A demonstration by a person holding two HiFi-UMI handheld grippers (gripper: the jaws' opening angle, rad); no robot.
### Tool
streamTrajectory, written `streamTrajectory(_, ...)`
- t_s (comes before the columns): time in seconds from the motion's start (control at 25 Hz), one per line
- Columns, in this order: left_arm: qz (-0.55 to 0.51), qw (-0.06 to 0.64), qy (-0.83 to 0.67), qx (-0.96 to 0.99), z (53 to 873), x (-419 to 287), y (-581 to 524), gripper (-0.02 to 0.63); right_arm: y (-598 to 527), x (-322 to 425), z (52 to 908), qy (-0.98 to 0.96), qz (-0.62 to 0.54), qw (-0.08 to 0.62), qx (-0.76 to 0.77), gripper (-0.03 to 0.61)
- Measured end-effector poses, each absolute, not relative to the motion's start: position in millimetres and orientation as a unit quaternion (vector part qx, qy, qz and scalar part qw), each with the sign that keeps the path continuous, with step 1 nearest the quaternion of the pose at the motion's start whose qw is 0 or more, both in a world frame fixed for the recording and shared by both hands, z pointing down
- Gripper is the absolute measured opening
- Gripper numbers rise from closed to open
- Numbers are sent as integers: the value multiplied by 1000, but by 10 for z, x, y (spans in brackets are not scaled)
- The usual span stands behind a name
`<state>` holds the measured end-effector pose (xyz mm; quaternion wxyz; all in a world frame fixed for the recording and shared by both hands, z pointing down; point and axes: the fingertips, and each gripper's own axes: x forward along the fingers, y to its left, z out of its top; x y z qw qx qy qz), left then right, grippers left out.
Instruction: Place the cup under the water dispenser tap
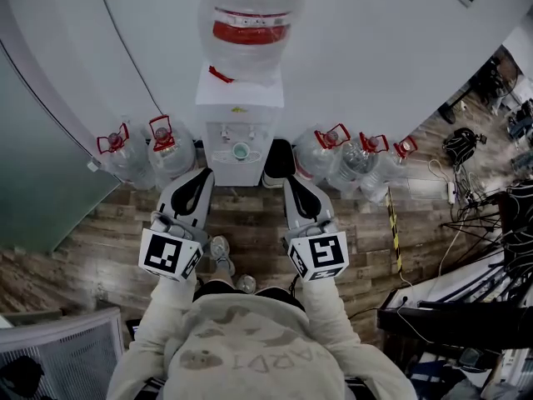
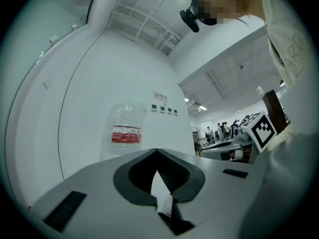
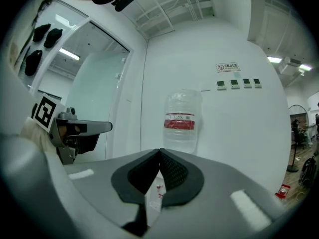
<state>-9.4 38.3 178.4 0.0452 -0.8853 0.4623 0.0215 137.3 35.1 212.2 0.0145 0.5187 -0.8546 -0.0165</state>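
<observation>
Head view: a white water dispenser [image 1: 239, 107] stands against a curved white wall, with an upturned water bottle [image 1: 248, 23] bearing a red label band on top. The cup [image 1: 241, 151], teal-rimmed and seen from above, sits inside the dispenser's tap recess, directly below the taps. Spare jugs [image 1: 171, 152] with red handles are lined up on the wood floor on both sides of the dispenser. The left gripper [image 1: 202, 173] and the right gripper [image 1: 291, 182] are held side by side, both pointing toward the dispenser front. Neither touches the cup, and their tips stop just short of the cabinet. The person's pale sweatshirt [image 1: 241, 348] fills the bottom of the frame.

Left gripper view: the jaws are together, tips meeting at a point with nothing caught between them. Beyond them are the bottle's red label and a row of small wall panels [image 2: 164, 109]. The right gripper's marker cube [image 2: 262, 128] shows at the right edge. The cup cannot be made out here.

Right gripper view: the jaws are pressed together and empty. Only a sliver of white cabinet shows through the gap beneath the tips. The bottle rises straight ahead above the jaws. The left gripper sits level at the left, apart from this one. The cup cannot be made out here either.
</observation>
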Motion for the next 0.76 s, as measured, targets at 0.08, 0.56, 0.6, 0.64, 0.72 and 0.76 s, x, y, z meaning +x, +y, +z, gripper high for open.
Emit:
streamTrajectory(0.08, 25, 46, 462, -885, 1764, -94, 419, 6, 394, 1381, 2086, -854, -19, 12, 520, 9)
streamTrajectory(0.56, 30, 46, 455, -889, 1733, -49, 574, 6, 557, 1386, 1990, -852, -32, 4, 522, 9)
streamTrajectory(0.6, 31, 46, 455, -889, 1735, -43, 583, 6, 566, 1385, 1991, -853, -33, 4, 521, 9)
streamTrajectory(0.64, 30, 46, 455, -889, 1737, -38, 593, 6, 576, 1384, 1991, -853, -33, 3, 520, 9)
streamTrajectory(0.72, 30, 46, 454, -889, 1740, -30, 615, 5, 597, 1381, 1989, -854, -34, 3, 519, 9)
streamTrajectory(0.76, 30, 46, 454, -889, 1741, -27, 626, 6, 608, 1380, 1988, -854, -35, 3, 519, 9)
